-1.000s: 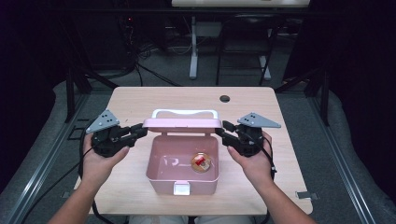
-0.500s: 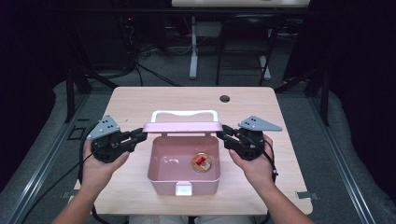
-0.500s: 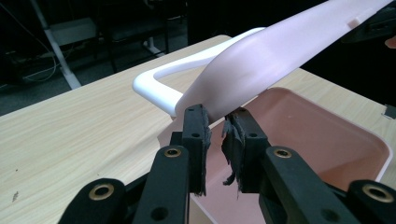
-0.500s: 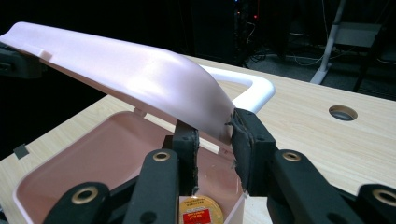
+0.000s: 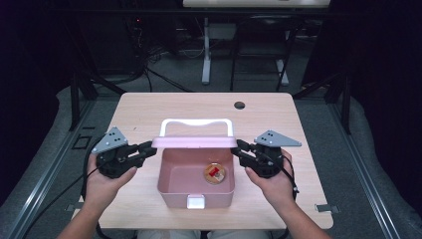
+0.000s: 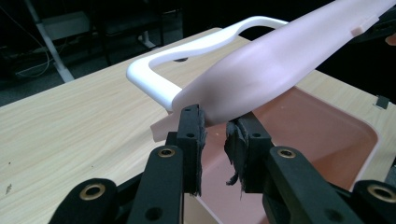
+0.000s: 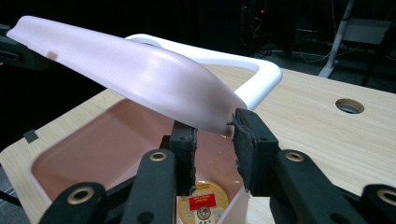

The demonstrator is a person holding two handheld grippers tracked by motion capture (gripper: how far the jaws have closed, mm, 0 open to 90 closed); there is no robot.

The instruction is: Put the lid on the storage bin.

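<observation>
Each gripper clamps one end of the pink lid (image 5: 195,142): left gripper (image 5: 144,148) at 9 o'clock, right gripper (image 5: 241,148) at 3 o'clock, its long axis spanning the open box (image 5: 195,196).

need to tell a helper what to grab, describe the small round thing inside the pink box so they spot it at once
On the light wooden table stands an open pink box, its lid raised between the two grippers. On the box floor, toward its right wall, lies a small round gold tin with a red label. It is the one loose item in the otherwise plain pink interior.
</observation>
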